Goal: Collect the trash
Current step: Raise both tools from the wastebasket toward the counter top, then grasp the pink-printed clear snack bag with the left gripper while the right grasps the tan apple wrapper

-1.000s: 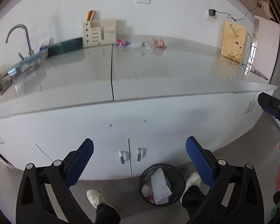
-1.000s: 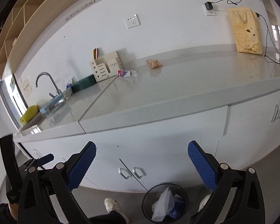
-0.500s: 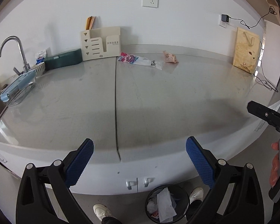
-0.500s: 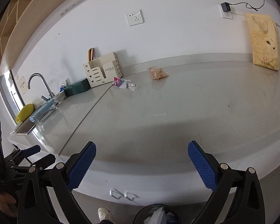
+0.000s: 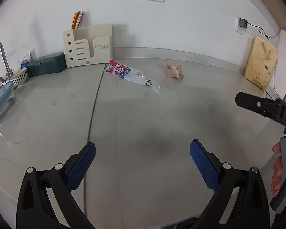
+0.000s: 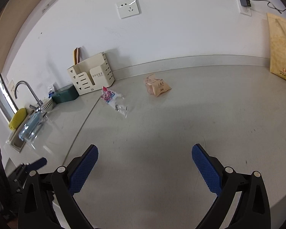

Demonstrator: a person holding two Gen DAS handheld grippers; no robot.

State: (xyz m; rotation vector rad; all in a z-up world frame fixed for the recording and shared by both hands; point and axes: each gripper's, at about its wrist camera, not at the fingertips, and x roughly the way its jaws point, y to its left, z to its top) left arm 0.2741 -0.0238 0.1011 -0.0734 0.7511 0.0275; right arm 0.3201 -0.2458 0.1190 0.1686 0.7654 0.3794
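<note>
A clear plastic wrapper with a pink and blue print (image 5: 132, 75) lies flat on the grey counter (image 5: 143, 118) near the back, also in the right wrist view (image 6: 114, 101). A small pinkish-tan snack packet (image 5: 172, 70) lies to its right, also in the right wrist view (image 6: 157, 86). My left gripper (image 5: 142, 155) is open and empty above the counter's near part. My right gripper (image 6: 145, 157) is open and empty, also above the counter, well short of both pieces.
A cream organiser box (image 5: 88, 44) and a green box (image 5: 46, 65) stand against the back wall. A sink with tap (image 5: 1, 61) is at the left. A tan paper bag (image 5: 261, 63) leans at the right. The right gripper's body (image 5: 267, 106) shows at the right edge.
Both grippers rose from facing the cabinet doors and floor bin to above the counter and moved toward the back wall. The bin has dropped out of view. Both stayed open.
</note>
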